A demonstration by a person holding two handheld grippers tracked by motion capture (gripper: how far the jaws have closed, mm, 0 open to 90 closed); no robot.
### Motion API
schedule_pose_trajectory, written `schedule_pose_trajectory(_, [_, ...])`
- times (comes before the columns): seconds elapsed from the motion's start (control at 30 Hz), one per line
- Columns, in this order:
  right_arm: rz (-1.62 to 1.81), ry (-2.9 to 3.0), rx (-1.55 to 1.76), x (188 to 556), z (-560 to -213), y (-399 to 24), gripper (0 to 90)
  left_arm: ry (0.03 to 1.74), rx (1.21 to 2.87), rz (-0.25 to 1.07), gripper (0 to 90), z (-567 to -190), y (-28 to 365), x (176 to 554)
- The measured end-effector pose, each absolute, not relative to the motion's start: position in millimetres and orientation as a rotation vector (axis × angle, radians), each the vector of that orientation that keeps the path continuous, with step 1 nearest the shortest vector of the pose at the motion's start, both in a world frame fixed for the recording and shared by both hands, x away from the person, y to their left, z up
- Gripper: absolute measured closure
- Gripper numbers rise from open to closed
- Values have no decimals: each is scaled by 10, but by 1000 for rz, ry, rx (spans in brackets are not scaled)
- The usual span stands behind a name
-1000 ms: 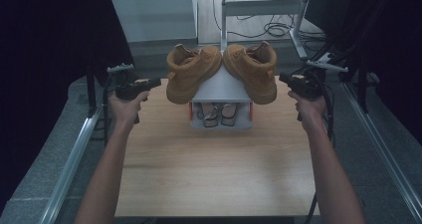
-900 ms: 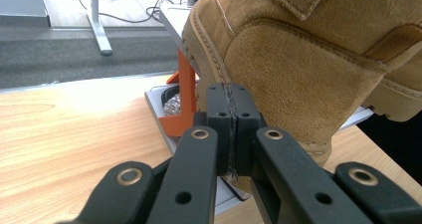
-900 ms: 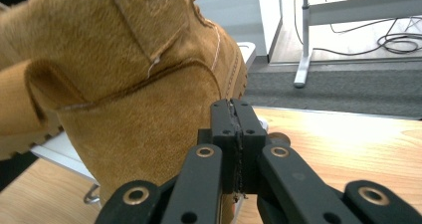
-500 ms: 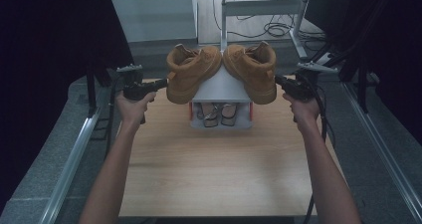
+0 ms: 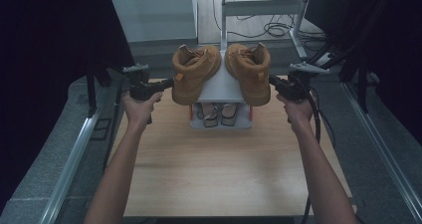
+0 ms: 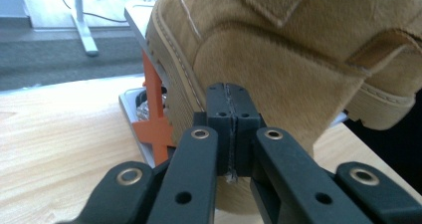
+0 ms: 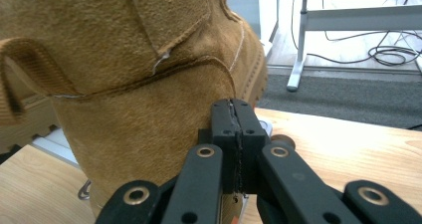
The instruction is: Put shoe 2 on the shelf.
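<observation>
Two tan suede boots stand on top of a small grey shoe rack (image 5: 221,87), the left boot (image 5: 195,72) and the right boot (image 5: 249,69) with their toes pointing away. My left gripper (image 5: 169,83) is shut and empty, its tips at the outer side of the left boot. In the left gripper view the closed jaws (image 6: 232,92) sit right against the suede of the boot (image 6: 298,59). My right gripper (image 5: 271,79) is shut and empty too, at the outer side of the right boot. In the right gripper view the closed jaws (image 7: 234,107) meet the boot's (image 7: 124,84) heel side.
A pair of sandals (image 5: 219,113) lies on the rack's lower shelf, between orange supports (image 6: 155,109). The rack stands at the far end of a wooden table (image 5: 224,169). Metal rails (image 5: 69,159) run along both sides, and a white frame with cables (image 5: 259,7) stands behind.
Both hands have moved inward towards the boots, bringing the shut jaws from beside the rack up to the boots' outer sides. The boots have not shifted.
</observation>
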State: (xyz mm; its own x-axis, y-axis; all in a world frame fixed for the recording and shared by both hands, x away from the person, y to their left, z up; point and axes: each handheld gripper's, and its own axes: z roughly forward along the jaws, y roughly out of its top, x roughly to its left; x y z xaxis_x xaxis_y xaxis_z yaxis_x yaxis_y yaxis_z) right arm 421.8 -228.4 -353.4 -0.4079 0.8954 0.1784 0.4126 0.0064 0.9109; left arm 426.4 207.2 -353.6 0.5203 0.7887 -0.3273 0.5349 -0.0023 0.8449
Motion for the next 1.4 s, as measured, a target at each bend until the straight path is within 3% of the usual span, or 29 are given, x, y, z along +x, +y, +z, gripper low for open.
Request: schedule_pose_trajectory(1.4, [1452,1882,1342,4525,-3676,-1801,894,1142,1624,201,895,-3639,1709,4451])
